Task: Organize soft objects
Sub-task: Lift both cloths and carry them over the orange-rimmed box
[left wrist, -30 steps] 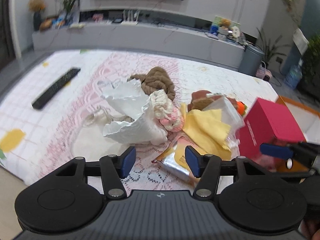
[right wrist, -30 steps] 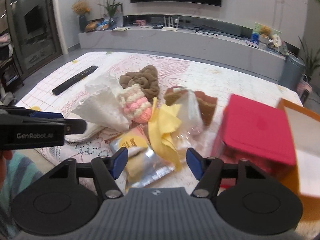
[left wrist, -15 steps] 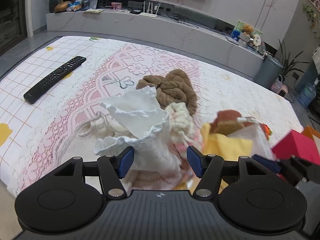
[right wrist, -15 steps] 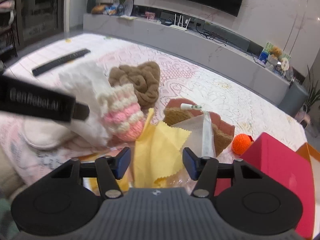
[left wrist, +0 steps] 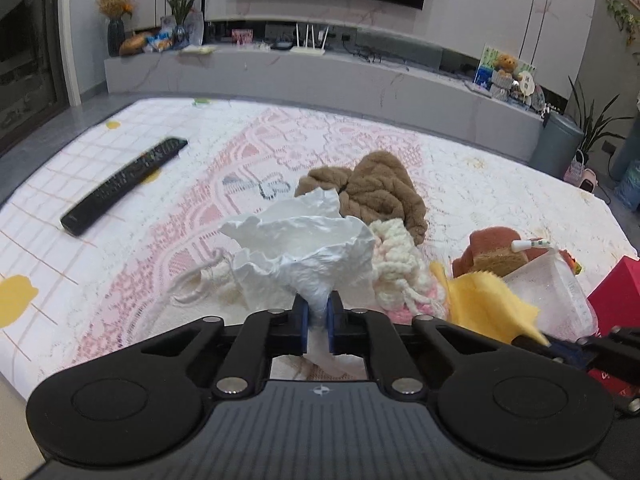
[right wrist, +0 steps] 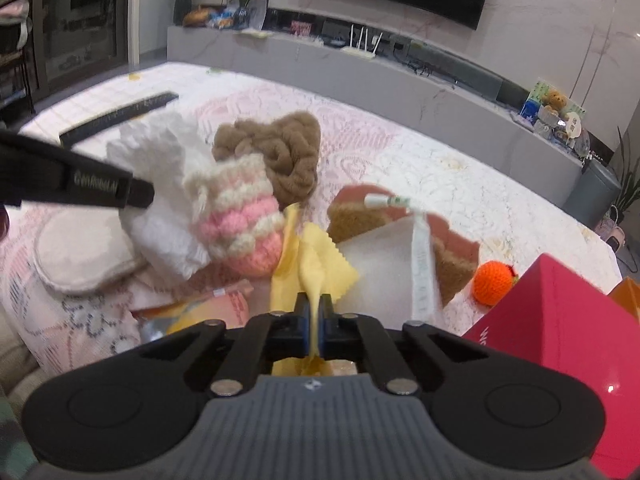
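Two tools work one heap of soft things on a lace-covered table (left wrist: 120,240).

From the left wrist view, the left tool (left wrist: 317,322) is closing its jaws, with the gathered bottom of a crinkled white tissue (left wrist: 304,248) pinched between the blue pads. Only here does the whole black remote (left wrist: 124,186) show, lying far left with bare cloth around it. Behind the tissue sits a brown fuzzy scarf (left wrist: 372,192).

From the right wrist view, the right tool (right wrist: 315,326) is fully closed on a thin yellow cloth (right wrist: 316,268) with zigzag edges. This view alone shows the orange knitted ball (right wrist: 494,282), just beside the red box (right wrist: 560,320) at the right edge. A pink-and-cream knitted pouch (right wrist: 240,216) lies left of the cloth, against the tissue.
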